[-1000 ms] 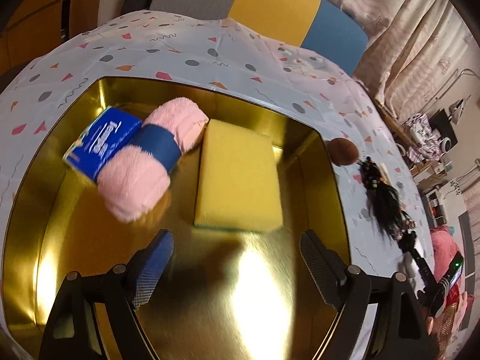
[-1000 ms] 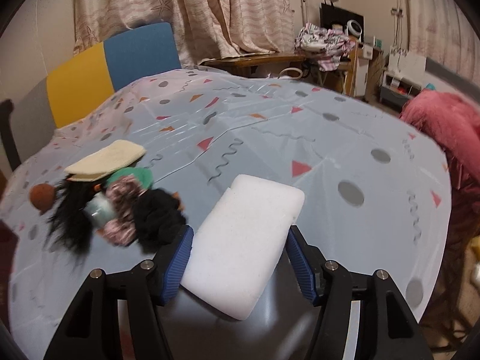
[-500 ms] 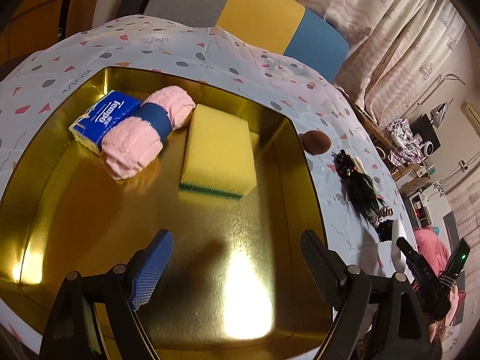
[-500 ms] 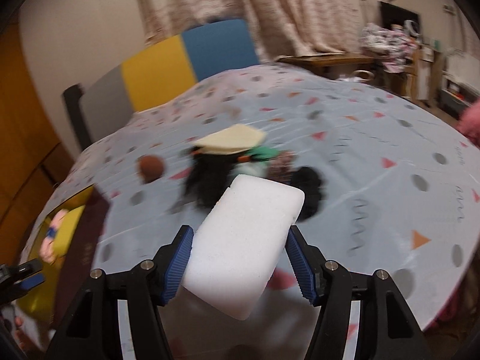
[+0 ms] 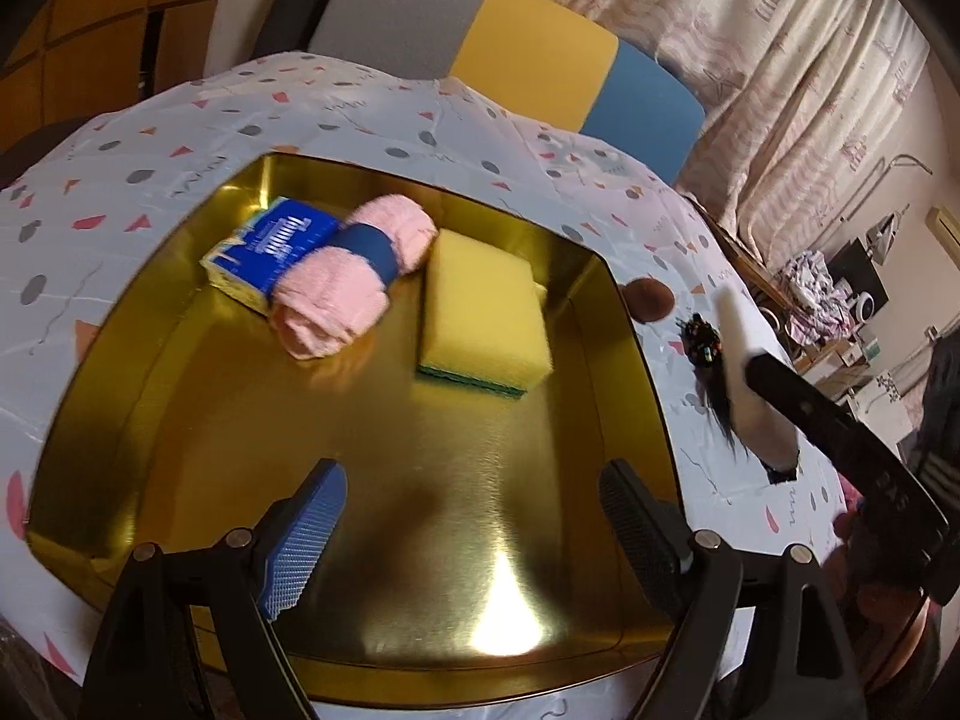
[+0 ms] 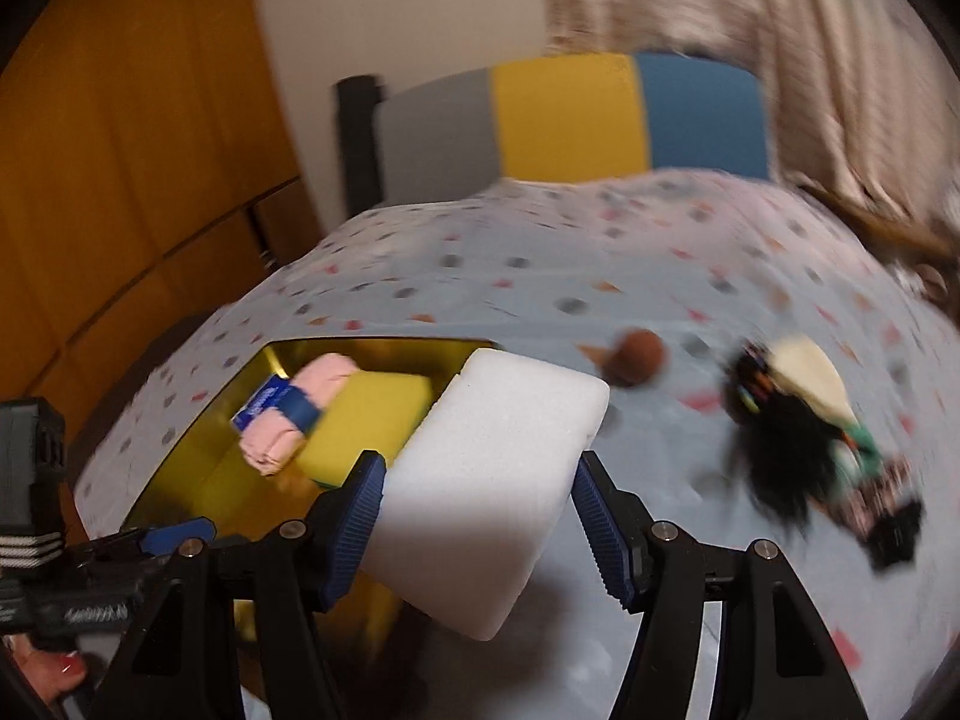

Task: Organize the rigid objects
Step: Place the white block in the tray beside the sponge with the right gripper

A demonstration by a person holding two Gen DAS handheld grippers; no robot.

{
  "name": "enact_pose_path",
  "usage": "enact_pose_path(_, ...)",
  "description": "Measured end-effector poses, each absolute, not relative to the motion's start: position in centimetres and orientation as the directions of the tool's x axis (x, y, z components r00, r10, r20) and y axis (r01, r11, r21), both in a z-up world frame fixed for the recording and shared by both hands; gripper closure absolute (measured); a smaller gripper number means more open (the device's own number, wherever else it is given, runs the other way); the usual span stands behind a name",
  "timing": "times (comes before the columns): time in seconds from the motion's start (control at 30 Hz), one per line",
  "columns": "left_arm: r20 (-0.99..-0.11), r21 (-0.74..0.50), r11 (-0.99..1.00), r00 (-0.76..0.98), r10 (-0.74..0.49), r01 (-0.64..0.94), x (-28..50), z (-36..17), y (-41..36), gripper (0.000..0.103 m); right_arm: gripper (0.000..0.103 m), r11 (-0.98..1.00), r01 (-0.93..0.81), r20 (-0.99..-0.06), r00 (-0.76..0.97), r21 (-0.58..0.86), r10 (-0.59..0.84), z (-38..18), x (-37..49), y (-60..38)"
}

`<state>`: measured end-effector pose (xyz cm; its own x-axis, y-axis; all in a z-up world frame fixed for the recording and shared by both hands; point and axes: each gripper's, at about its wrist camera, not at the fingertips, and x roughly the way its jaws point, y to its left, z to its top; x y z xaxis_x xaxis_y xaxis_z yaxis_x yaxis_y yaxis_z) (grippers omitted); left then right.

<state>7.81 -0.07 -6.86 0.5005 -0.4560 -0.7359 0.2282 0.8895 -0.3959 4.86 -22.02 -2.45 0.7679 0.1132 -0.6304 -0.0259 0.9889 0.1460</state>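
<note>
Clearly the right gripper is clenched on a white foam block; its blue pads press the block's two long sides, so the block juts forward and up past the fingertips, clear of the counter. Ahead of it and to its left lies the gold tray, probably where the block is meant to go. The far end of the tray already holds a blue tissue pack, a pink rolled towel lying against the pack, and a yellow sponge just beside the towel, so the near floor is free. The left gripper hangs over that bare near part with its jaws spread and nothing between them. To the right gripper's right, a brown ball and a dark tangle of hair accessories sit on the counter, outside the tray.
</note>
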Motion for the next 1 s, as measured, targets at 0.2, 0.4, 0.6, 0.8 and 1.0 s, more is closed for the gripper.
enact_pose_path(0.2, -0.726, -0.425, 0.888, 0.521, -0.450, 0.175, 7.6, -7.2, 2.3, 0.015, 0.038, 0.994, -0.104, -0.668, 0.736, 0.045, 0.107, -3.3, 9.5, -18.1)
enact_pose_path(0.4, -0.716, -0.439, 0.888, 0.544, -0.438, 0.137, 7.7, -7.0, 4.0, 0.015, 0.036, 0.993, -0.107, -0.719, 0.693, -0.041, 0.044, -5.3, 13.2, -16.9)
enact_pose_path(0.6, -0.709, -0.444, 0.885, 0.551, -0.440, 0.137, 7.7, -6.8, 4.3, 0.015, 0.013, 0.991, -0.087, -0.729, 0.685, -0.099, -0.013, -5.8, 14.8, -16.8)
enact_pose_path(0.8, -0.709, -0.448, 0.883, 0.547, -0.446, 0.140, 7.7, -6.9, 3.9, 0.015, 0.010, 0.999, -0.041, -0.701, 0.712, 0.001, 0.030, -4.8, 13.4, -18.4)
enact_pose_path(1.0, -0.704, -0.449, 0.880, 0.546, -0.455, 0.155, 7.4, -6.6, 3.4, 0.015, 0.009, 0.998, 0.021, -0.673, 0.739, 0.063, 0.027, -4.1, 11.2, -19.7)
